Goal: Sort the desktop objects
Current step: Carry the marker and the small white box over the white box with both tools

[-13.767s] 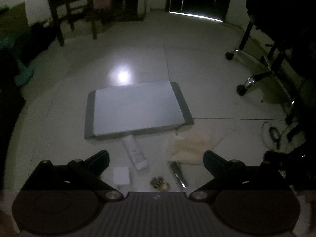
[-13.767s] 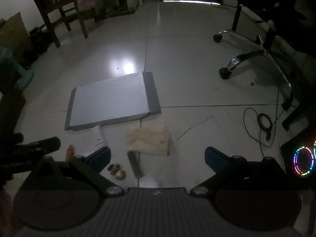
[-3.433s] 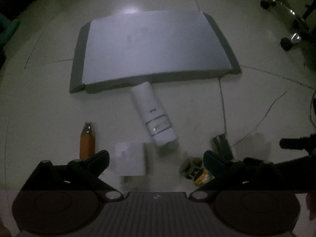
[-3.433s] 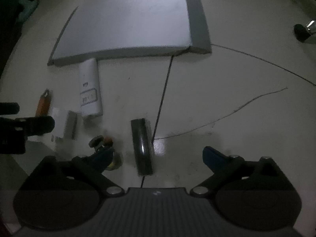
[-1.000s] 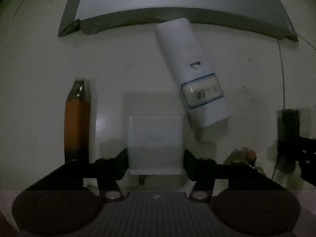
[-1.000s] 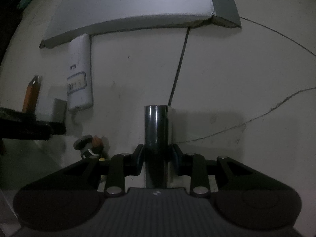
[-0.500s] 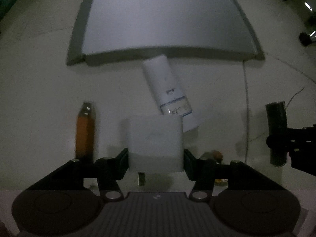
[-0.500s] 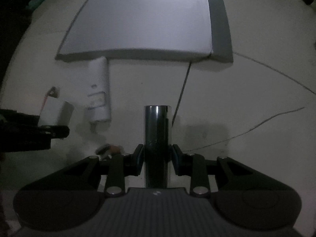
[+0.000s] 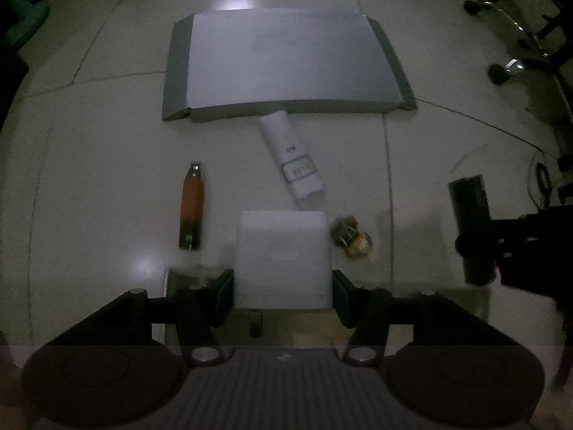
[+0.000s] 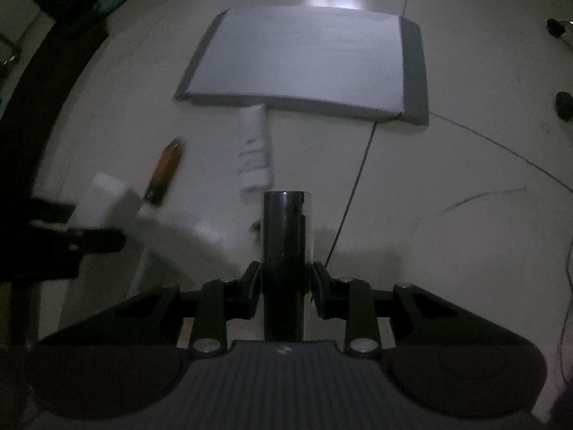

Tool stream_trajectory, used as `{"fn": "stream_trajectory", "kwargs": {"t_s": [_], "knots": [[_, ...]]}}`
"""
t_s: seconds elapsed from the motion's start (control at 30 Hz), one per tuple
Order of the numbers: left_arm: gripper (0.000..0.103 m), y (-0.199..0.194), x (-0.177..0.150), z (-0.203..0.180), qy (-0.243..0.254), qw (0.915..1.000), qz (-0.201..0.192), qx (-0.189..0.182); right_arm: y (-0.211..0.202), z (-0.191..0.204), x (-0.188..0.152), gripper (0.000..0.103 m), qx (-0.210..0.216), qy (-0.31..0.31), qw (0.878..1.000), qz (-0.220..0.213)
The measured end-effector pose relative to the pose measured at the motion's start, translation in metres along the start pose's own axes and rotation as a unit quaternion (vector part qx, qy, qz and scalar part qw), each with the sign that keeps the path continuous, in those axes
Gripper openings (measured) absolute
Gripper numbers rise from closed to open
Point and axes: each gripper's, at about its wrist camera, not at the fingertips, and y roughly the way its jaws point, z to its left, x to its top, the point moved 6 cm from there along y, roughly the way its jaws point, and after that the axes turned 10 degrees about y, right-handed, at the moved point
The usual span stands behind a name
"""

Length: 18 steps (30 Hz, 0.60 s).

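Now lifted clear of the floor [image 9: 107, 179]: white block [image 9: 283, 258] pinched in left gripper [image 9: 283, 286], dark bar [image 10: 284, 251] clamped in right gripper [image 10: 284, 286], both ready for placing.

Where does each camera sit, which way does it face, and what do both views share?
Left wrist: sits on the left gripper, facing forward and down at the floor; its fingers clamp a white square block.
Right wrist: sits on the right gripper, facing likewise; its fingers clamp a dark shiny metal bar.
Shared: the flat grey-edged white board, the white cylindrical tube, the orange pen-shaped object; each view shows the other gripper.
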Motion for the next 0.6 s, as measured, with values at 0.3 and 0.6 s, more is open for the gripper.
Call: {"fn": "stream_trajectory", "kwargs": {"t_s": [0.3, 0.6], "knots": [[0.051, -0.049, -0.049, -0.036, 0.029, 0.9994, -0.01, 0.017, -0.049, 0.012, -0.062, 0.032, -0.012, 0.026, 1.0, 0.007], [0.051, -0.03, -0.11, -0.066, -0.01, 0.9999, -0.004, -0.001, -0.033, -0.004, -0.129, 0.032, -0.018, 0.101, 0.994, 0.022]]}}
